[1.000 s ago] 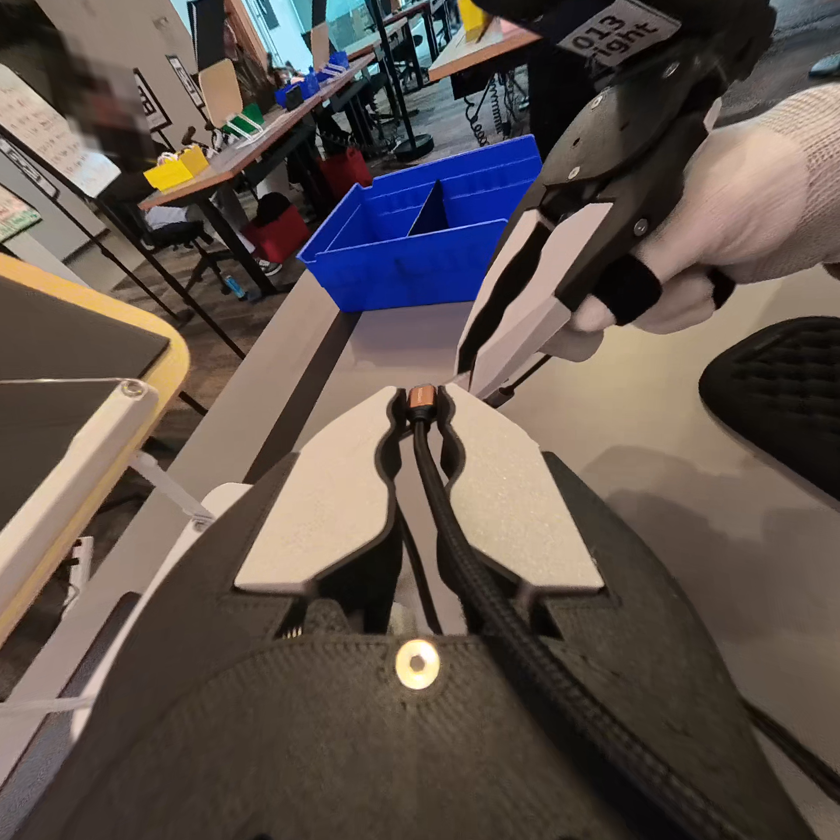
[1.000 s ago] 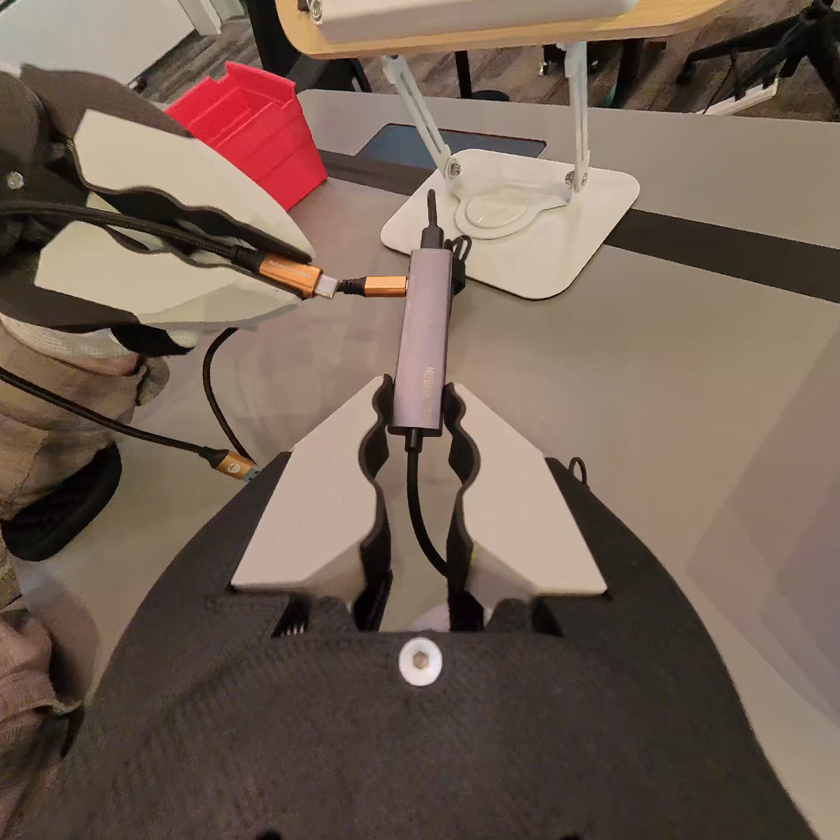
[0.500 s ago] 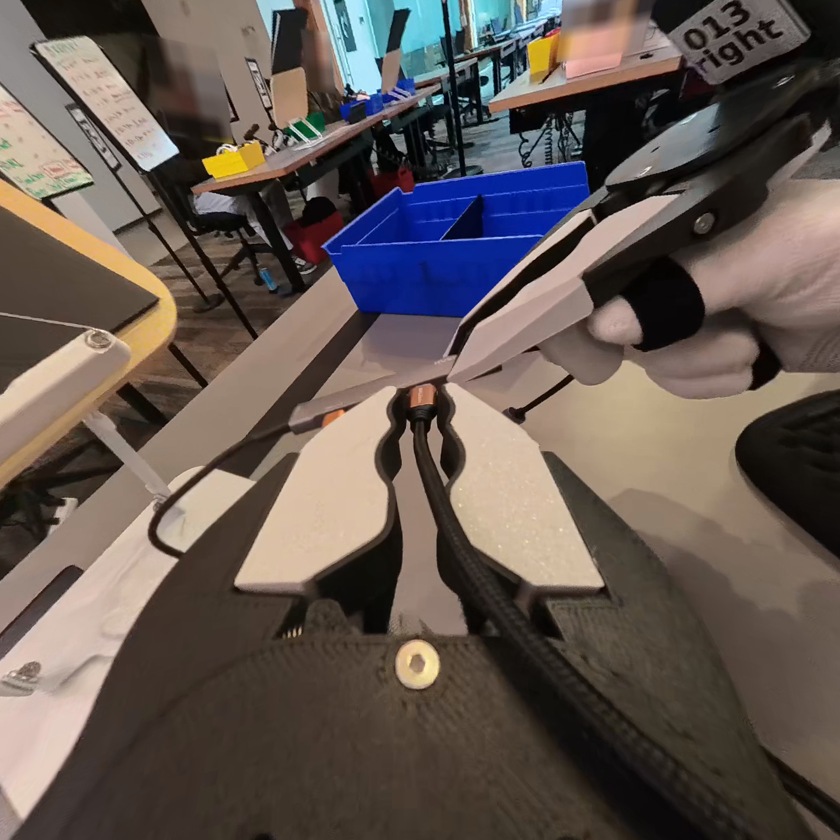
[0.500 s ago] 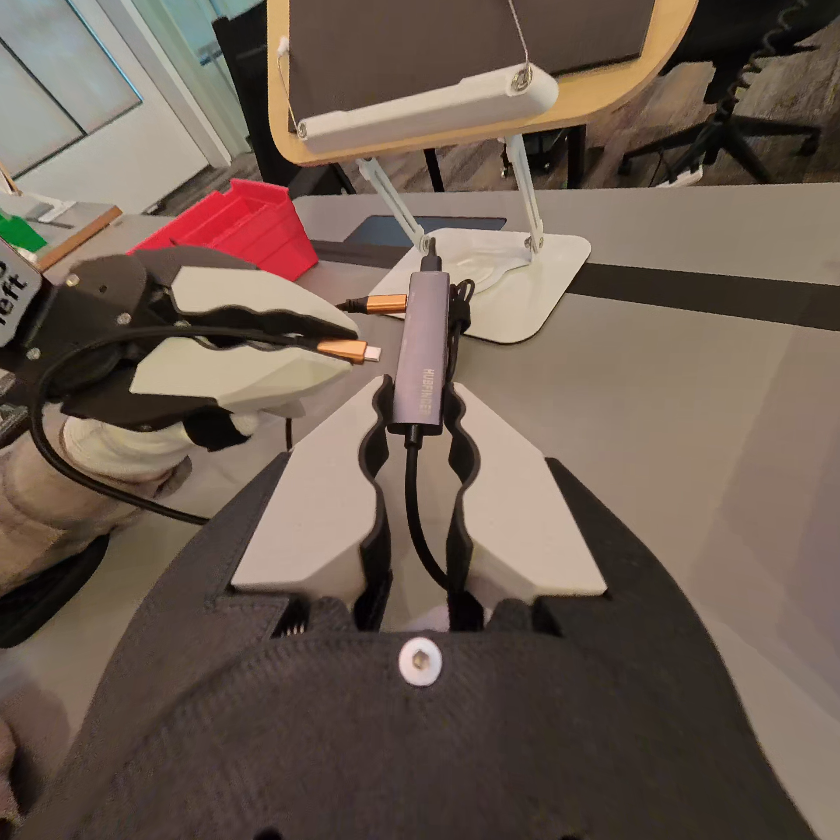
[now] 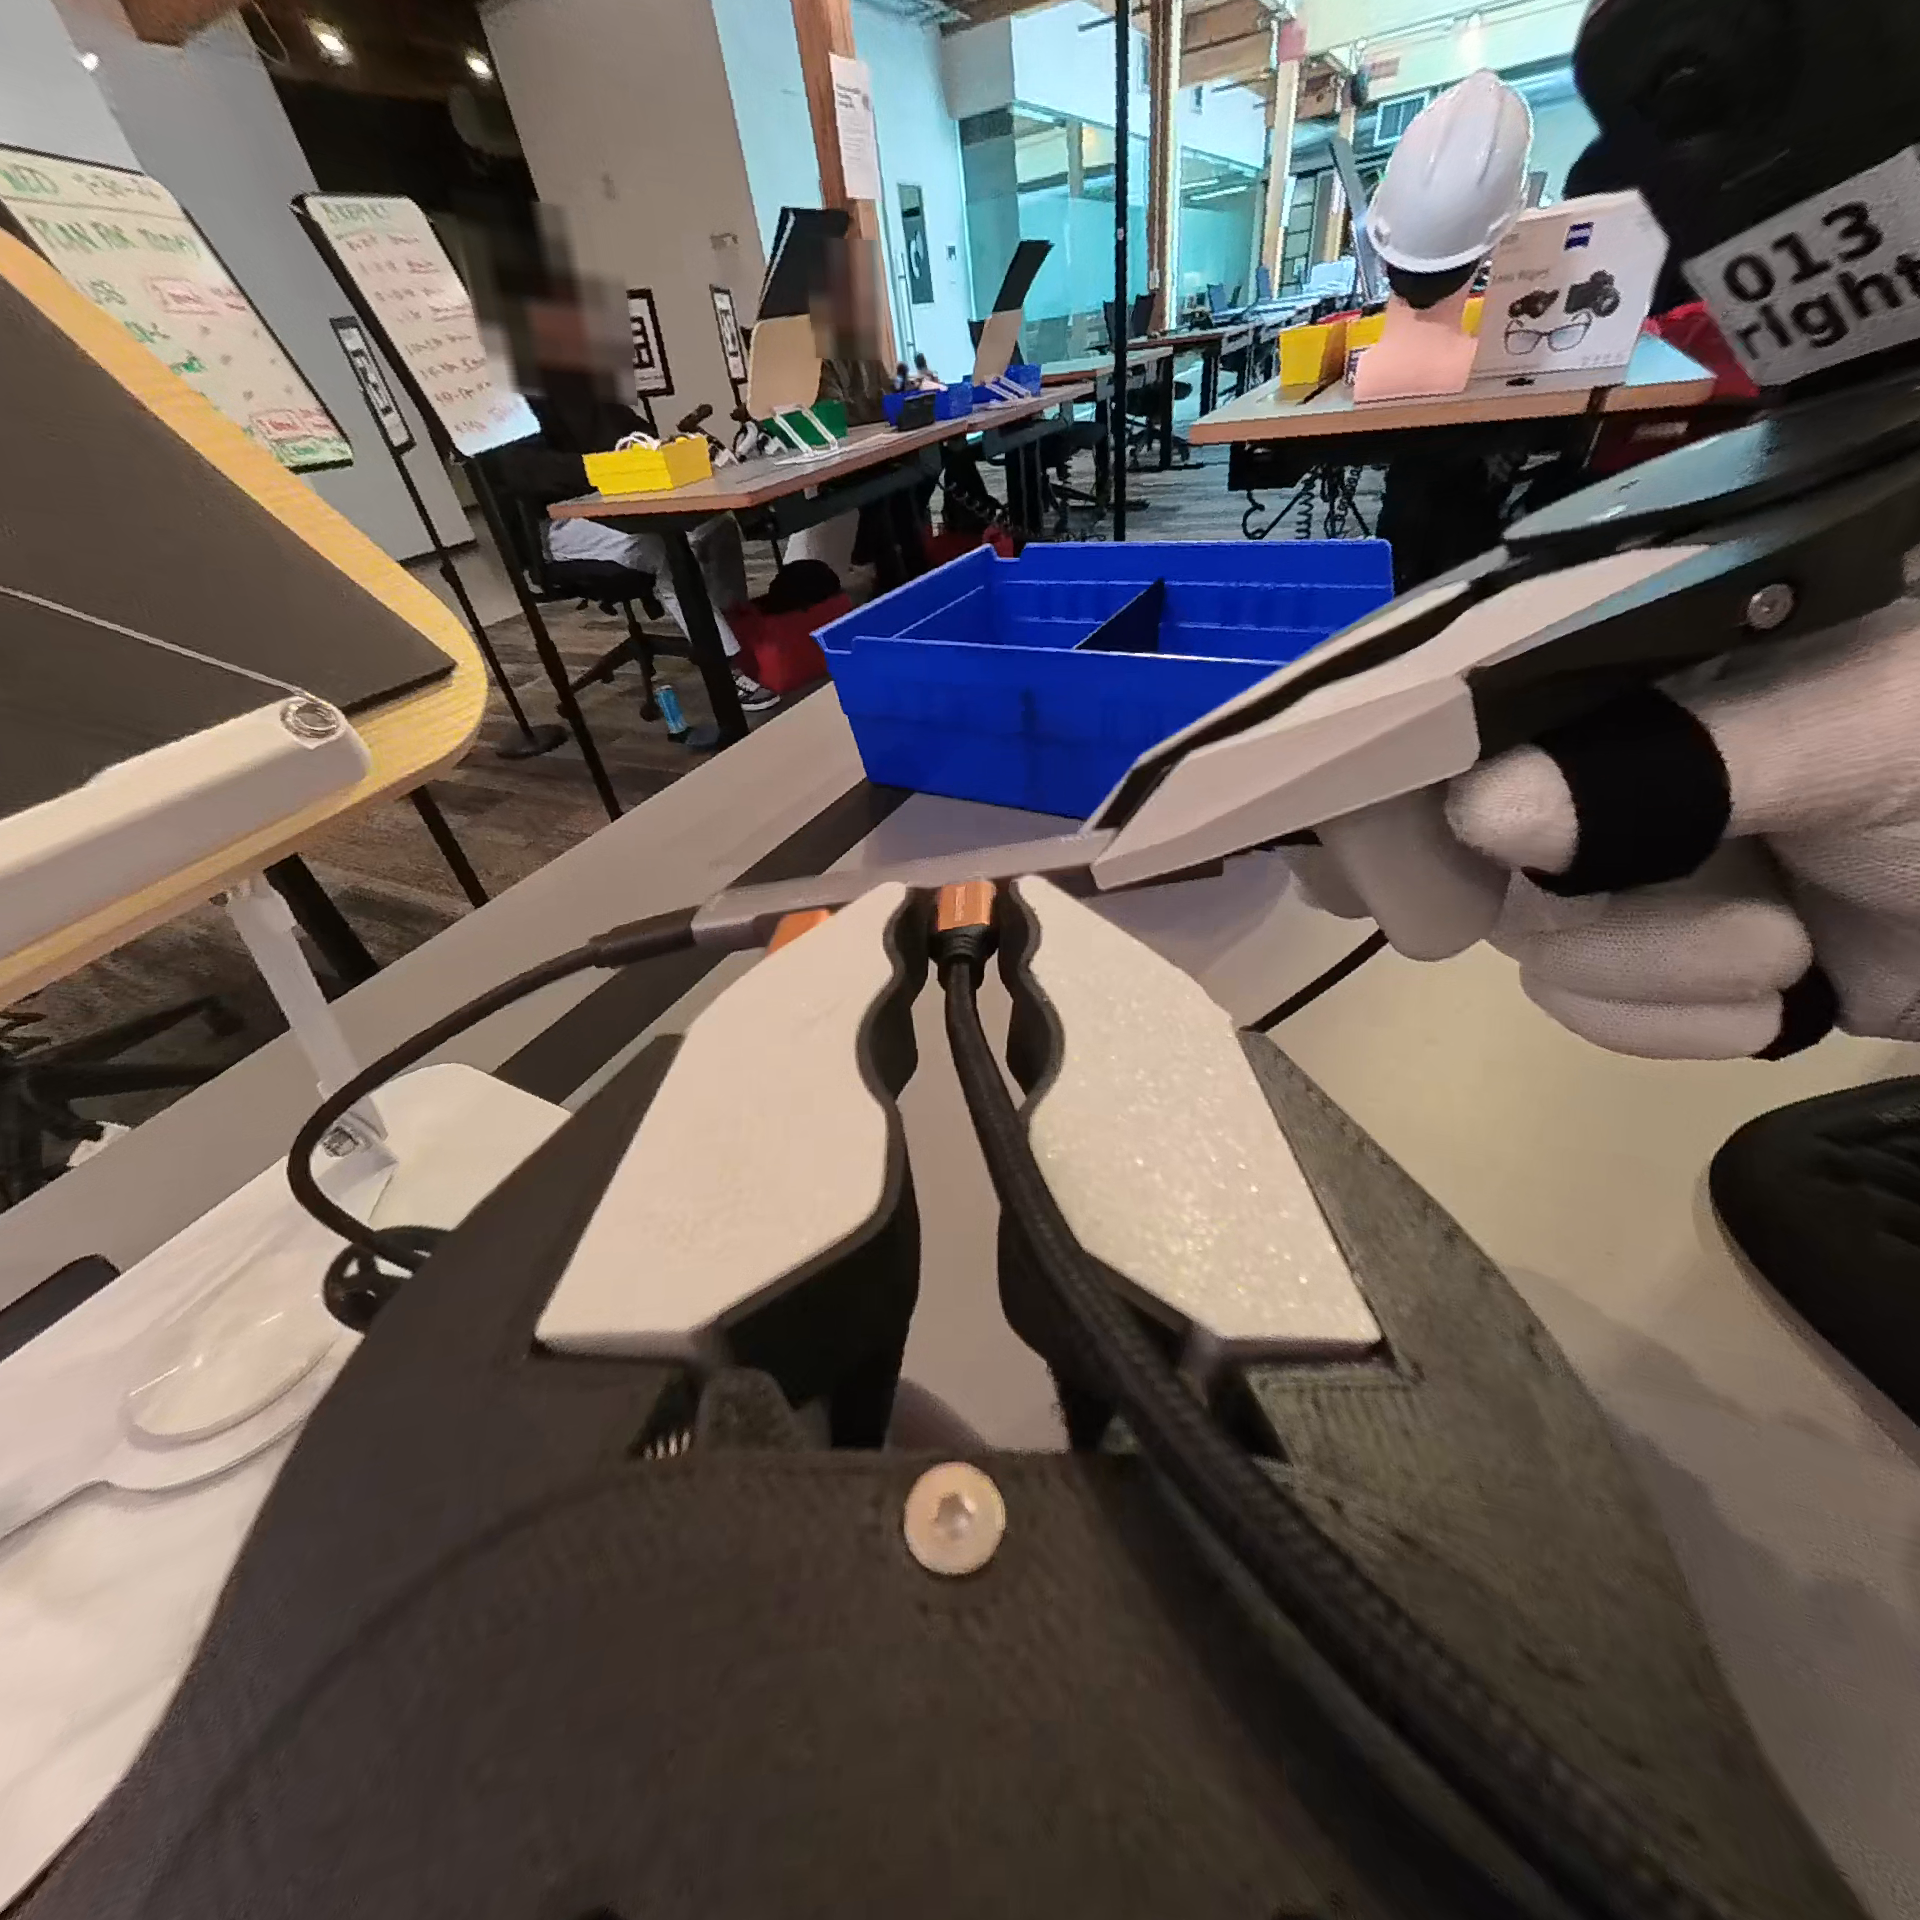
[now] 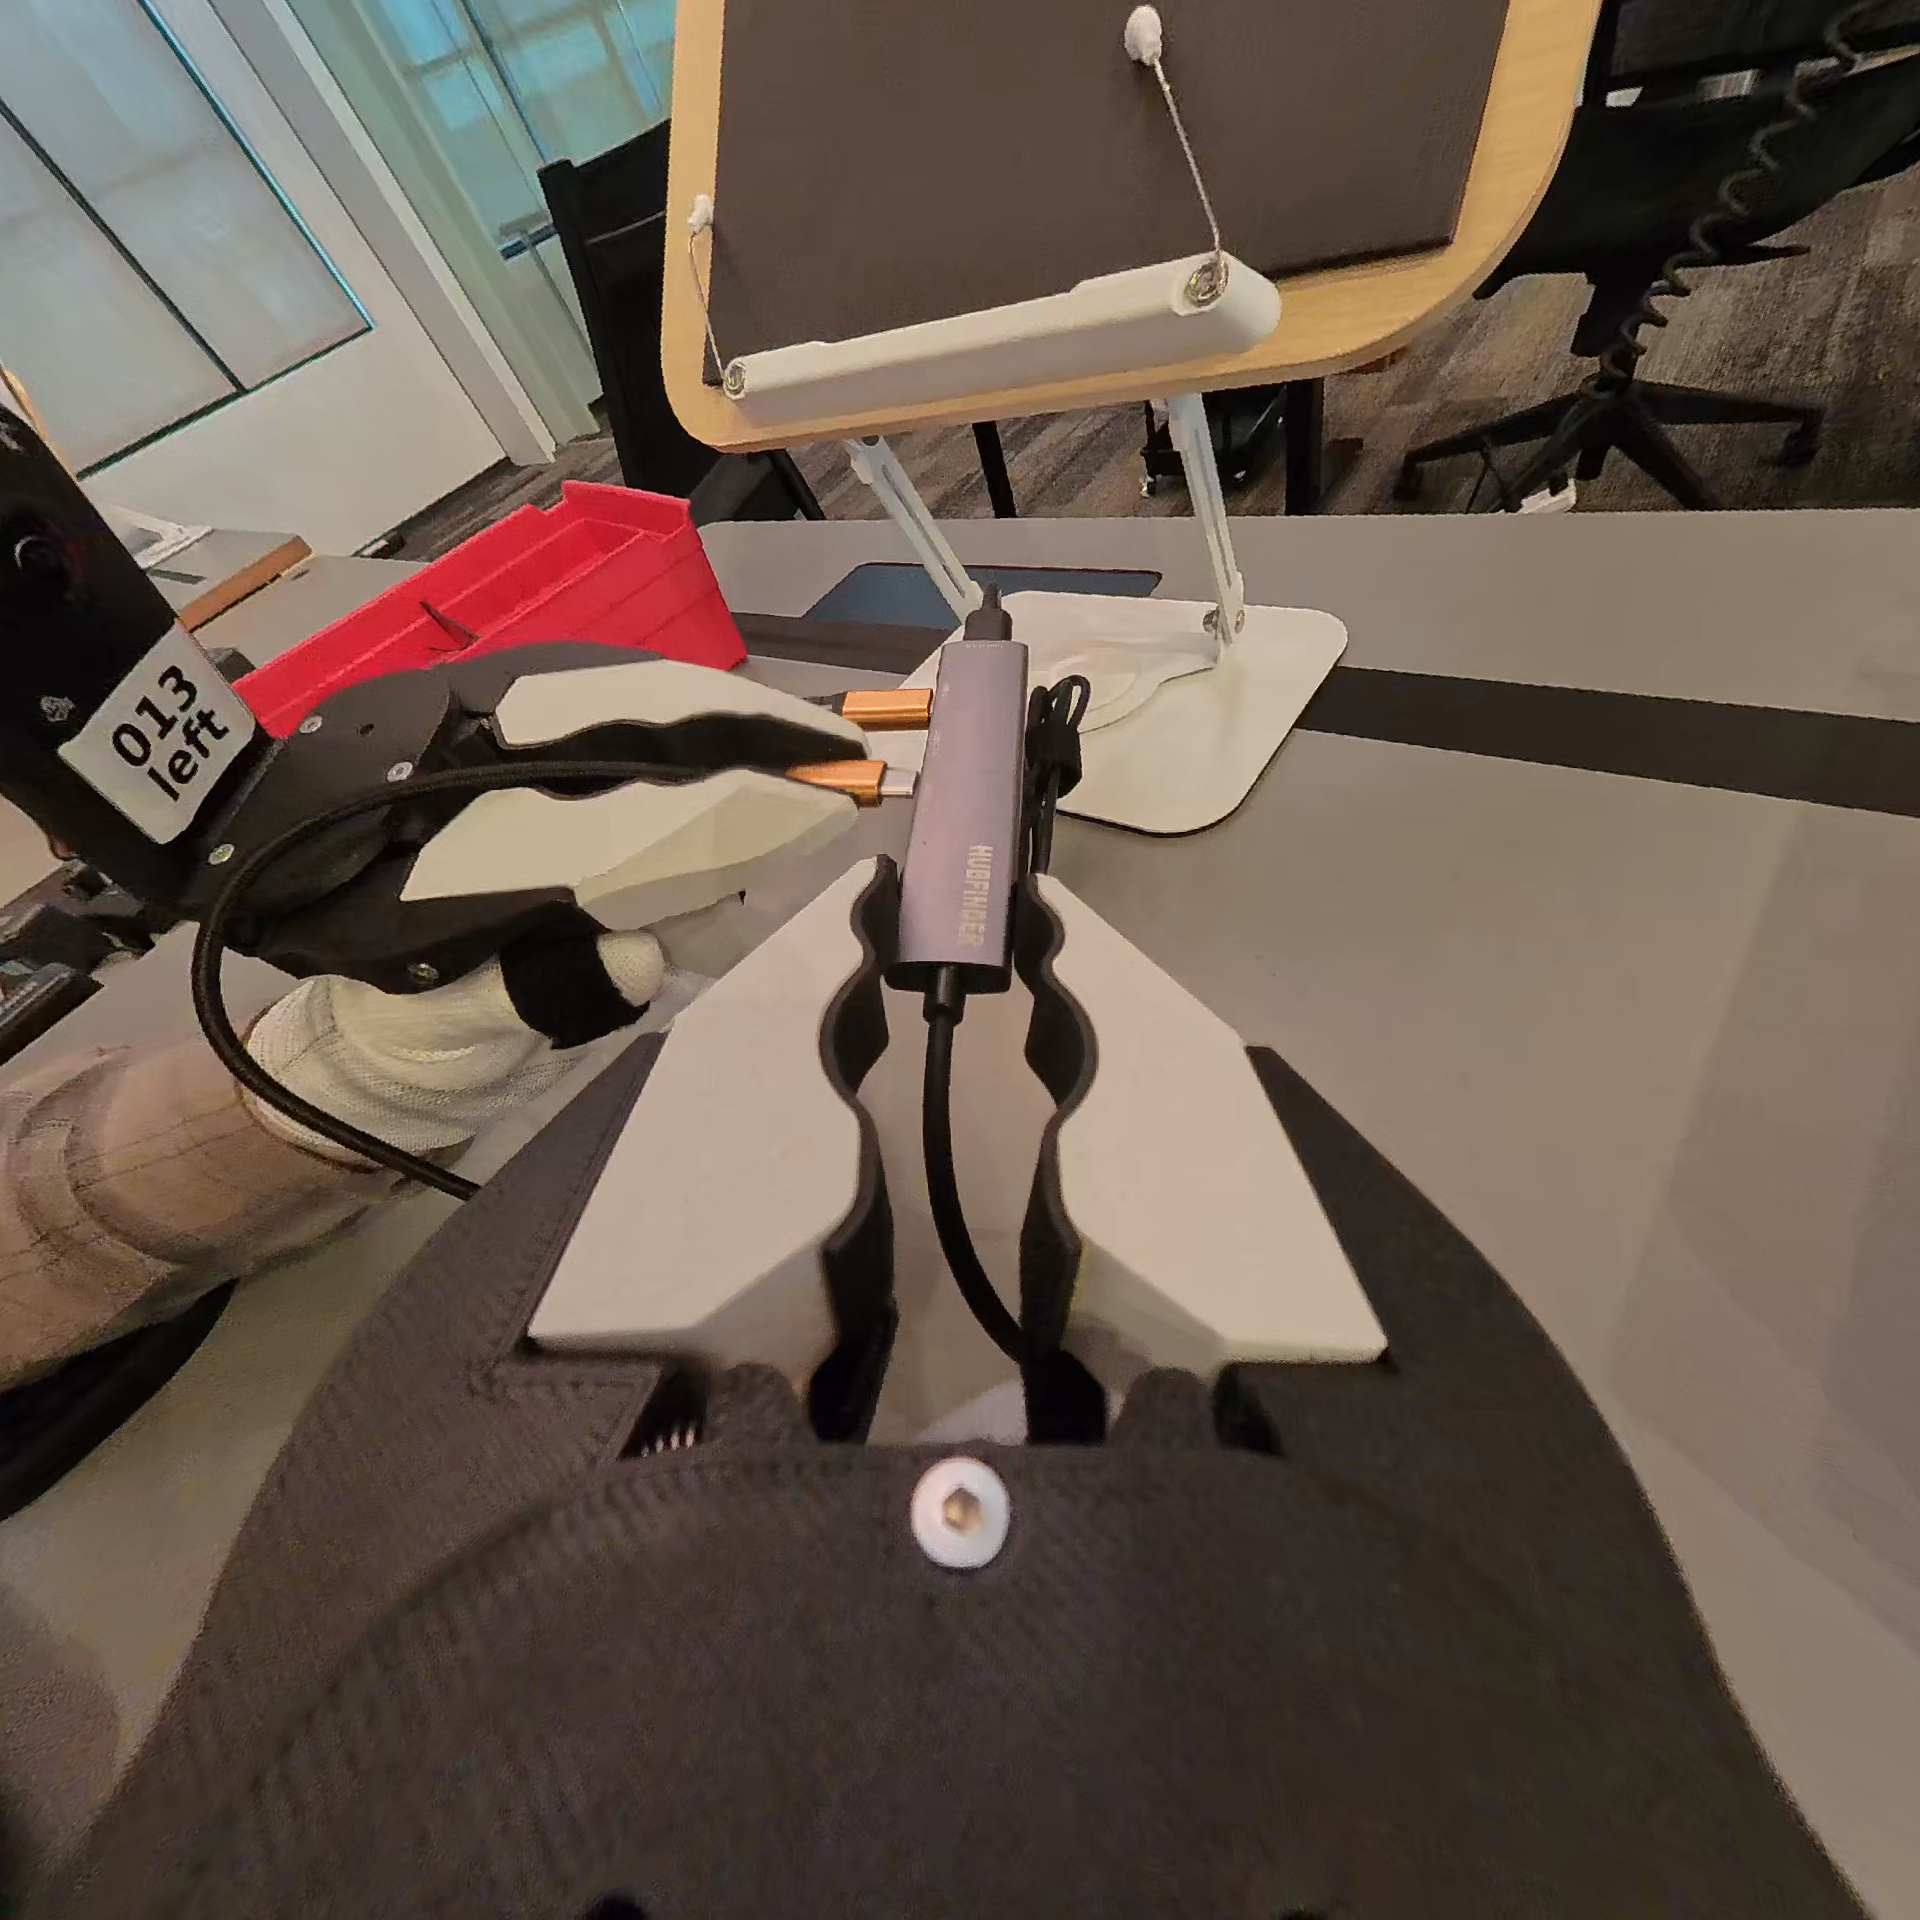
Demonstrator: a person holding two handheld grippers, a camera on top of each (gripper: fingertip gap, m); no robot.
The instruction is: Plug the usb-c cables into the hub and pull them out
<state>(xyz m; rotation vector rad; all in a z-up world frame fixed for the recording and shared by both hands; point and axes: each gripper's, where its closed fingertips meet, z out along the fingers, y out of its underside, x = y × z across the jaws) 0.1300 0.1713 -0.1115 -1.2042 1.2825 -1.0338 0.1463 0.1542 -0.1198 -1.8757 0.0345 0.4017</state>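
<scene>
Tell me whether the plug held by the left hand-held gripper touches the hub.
Cannot tell. In the right wrist view the plug tip reaches the hub side, but neither a gap nor contact shows plainly.

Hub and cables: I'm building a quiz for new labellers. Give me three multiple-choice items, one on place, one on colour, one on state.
1. Where is the red bin?
A. beyond the left gripper
B. on the stand
C. right of the hub

2. Plug shell colour?
A. blue
B. orange
C. green

3. The right gripper is
A. open
B. shut on the hub
C. shut on a cable

Key: A, it shows behind that gripper; B, copper-orange shell; B, its jaws clamp the hub's near end.
</scene>
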